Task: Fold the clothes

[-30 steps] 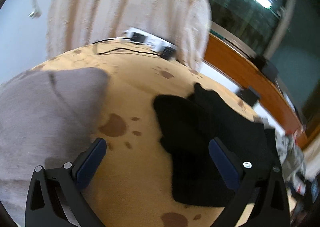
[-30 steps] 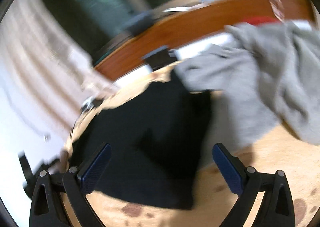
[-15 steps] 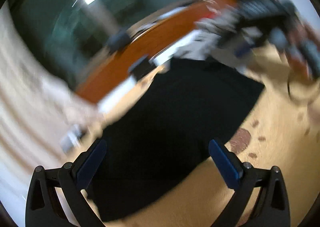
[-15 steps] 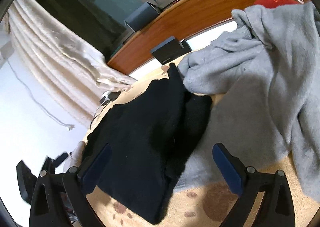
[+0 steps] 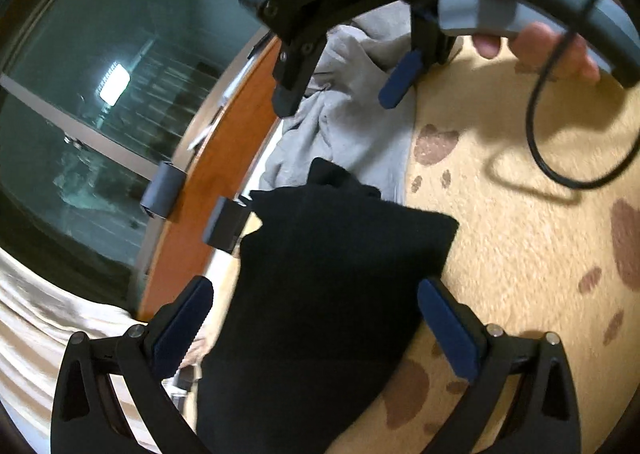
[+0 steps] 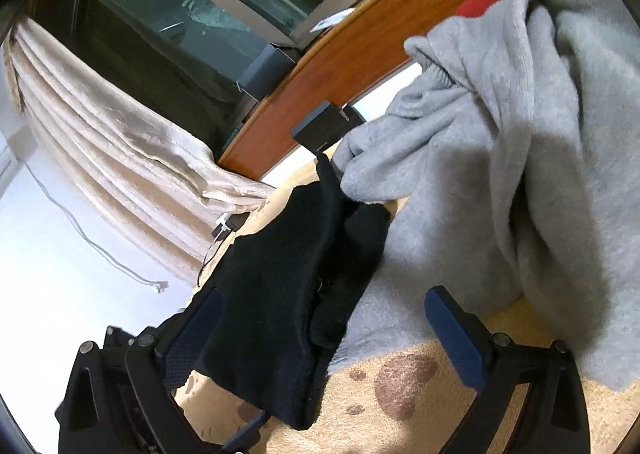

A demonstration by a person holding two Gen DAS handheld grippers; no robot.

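Both views have swung onto the black garment (image 5: 332,278) on the tan blanket (image 5: 520,254), left claw (image 5: 316,326) and right claw (image 6: 320,342) wide open, empty; grey sweatshirt (image 6: 500,182) overlaps it, may snag.

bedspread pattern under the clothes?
Tan bedspread with brown paw-print patches; left wrist view shows it best.

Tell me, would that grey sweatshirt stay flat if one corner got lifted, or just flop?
Probably flop: the grey sweatshirt already lies in deep, soft folds, so it looks limp. Its fleecy thickness suggests some weight, so the rest would likely drag along the patterned blanket. One edge overlaps the black garment, which might shift too. Both the left hand-held gripper and right hand-held gripper are open.
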